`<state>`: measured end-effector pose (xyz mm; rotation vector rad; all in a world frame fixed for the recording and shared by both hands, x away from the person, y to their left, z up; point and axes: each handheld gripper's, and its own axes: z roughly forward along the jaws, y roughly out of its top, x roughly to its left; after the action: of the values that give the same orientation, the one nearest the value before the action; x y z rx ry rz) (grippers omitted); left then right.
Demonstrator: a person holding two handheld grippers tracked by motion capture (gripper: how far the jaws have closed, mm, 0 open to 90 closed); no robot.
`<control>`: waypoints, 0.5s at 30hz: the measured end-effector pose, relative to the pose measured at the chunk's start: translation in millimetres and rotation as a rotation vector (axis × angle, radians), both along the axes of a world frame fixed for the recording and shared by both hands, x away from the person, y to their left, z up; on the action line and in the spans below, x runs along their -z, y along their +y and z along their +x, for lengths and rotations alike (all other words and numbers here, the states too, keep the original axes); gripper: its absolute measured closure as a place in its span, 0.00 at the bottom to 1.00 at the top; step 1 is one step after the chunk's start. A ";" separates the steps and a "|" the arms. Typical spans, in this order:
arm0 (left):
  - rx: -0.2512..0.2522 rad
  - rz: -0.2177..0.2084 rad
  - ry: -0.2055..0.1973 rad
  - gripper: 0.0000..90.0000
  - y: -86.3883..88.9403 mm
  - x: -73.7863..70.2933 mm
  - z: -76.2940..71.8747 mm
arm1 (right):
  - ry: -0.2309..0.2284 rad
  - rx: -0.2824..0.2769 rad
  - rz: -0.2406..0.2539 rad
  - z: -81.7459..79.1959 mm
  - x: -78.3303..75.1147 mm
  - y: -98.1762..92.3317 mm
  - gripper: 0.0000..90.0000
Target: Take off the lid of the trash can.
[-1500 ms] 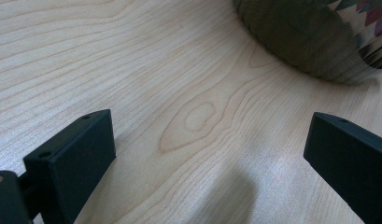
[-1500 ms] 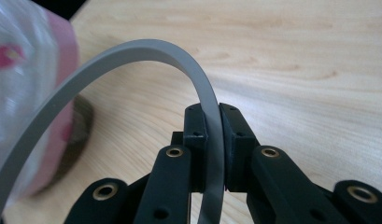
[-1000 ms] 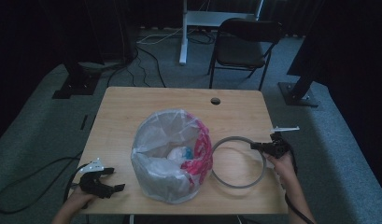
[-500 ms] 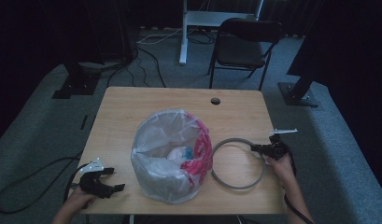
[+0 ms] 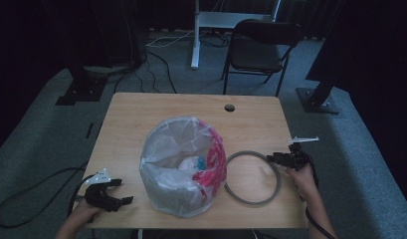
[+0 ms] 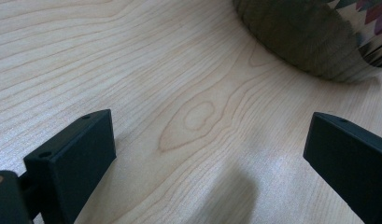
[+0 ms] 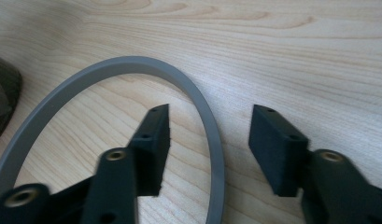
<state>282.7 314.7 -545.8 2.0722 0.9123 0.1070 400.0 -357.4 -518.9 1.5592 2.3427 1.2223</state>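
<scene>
while the left gripper [image 5: 122, 192] lay released near the bag [image 5: 183, 167], the right gripper [image 7: 209, 135] stood released, jaws straddling the grey ring [image 7: 198, 100].

A light wooden table [image 5: 141, 114] carries a bag-lined bin [image 5: 183, 167] beside a grey ring [image 5: 253, 177].
</scene>
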 end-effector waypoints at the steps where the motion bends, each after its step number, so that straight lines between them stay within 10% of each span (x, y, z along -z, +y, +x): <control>1: 0.006 -0.002 0.000 0.02 -0.3 0.0 0.0 | -0.004 -0.008 0.008 -0.4 -1.0 0.2 0.48; 15: 0.013 -0.028 -0.081 0.02 -2.0 -7.0 -11.6 | 0.010 -0.092 0.005 -5.2 -13.7 20.4 0.13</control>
<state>271.0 312.7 -538.8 2.0330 0.8471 0.1692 394.9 -337.1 -505.1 1.4774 2.4446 1.2418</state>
